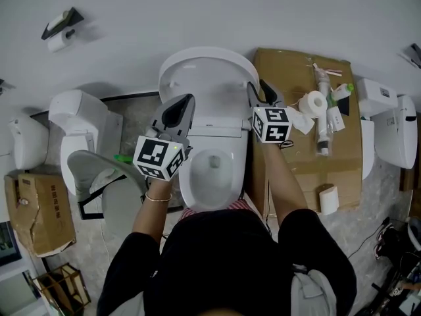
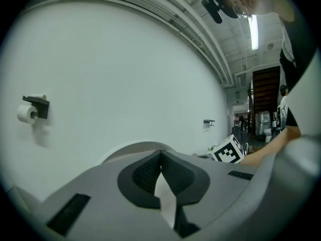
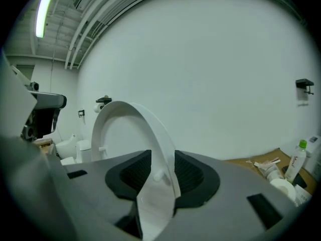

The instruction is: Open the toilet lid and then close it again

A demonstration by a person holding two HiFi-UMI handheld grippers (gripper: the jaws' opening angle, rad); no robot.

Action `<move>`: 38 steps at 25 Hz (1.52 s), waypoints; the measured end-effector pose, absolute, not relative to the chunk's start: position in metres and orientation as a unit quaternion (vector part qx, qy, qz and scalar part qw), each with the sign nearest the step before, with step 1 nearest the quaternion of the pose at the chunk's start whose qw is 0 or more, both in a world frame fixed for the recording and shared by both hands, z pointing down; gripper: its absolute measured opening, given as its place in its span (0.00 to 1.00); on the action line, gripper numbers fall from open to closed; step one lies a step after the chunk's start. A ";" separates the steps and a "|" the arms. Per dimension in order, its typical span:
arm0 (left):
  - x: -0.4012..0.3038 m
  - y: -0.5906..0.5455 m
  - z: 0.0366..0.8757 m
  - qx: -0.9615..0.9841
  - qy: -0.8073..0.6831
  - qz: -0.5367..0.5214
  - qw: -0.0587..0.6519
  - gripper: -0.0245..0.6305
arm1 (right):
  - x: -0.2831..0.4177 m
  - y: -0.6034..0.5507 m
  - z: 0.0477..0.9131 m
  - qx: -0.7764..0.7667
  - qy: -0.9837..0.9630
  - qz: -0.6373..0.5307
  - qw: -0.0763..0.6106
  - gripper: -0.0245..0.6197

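The white toilet (image 1: 231, 176) stands straight below me with its bowl uncovered. Its lid (image 1: 207, 71) is raised, leaning back toward the wall. My left gripper (image 1: 183, 105) is at the lid's left edge, and in the left gripper view a thin white strip of the lid (image 2: 163, 197) is pinched between the dark pads. My right gripper (image 1: 255, 91) is shut on the lid's right edge. In the right gripper view the lid (image 3: 145, 129) curves up out of the jaws as a white arc.
A cardboard box (image 1: 342, 150) to the right of the toilet carries a paper roll (image 1: 314, 103) and bottles (image 1: 322, 133). More toilets stand at the left (image 1: 75, 120) and right (image 1: 395, 127). A loose seat (image 1: 99, 170) and another carton (image 1: 33, 209) lie at the left. The wall is just behind the lid.
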State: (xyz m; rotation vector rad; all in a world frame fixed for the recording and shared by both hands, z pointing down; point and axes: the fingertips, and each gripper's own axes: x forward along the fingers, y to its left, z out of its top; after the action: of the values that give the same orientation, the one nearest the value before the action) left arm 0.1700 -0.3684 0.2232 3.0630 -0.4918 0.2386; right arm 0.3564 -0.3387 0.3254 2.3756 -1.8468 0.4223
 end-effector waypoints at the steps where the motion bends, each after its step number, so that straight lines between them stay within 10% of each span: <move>1: 0.170 -0.370 0.224 0.984 -0.159 0.076 0.017 0.04 | 0.357 -0.342 0.327 0.780 -0.607 0.140 0.051 0.25; 38: 0.158 -0.371 0.226 0.983 -0.166 0.066 0.048 0.04 | 0.352 -0.327 0.329 0.787 -0.594 0.153 0.065 0.16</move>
State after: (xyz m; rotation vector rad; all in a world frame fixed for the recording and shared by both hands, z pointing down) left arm 0.1577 -0.3713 0.2264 2.9969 -0.5067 0.2025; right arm 0.3521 -0.3269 0.3292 2.3749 -1.7923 0.4630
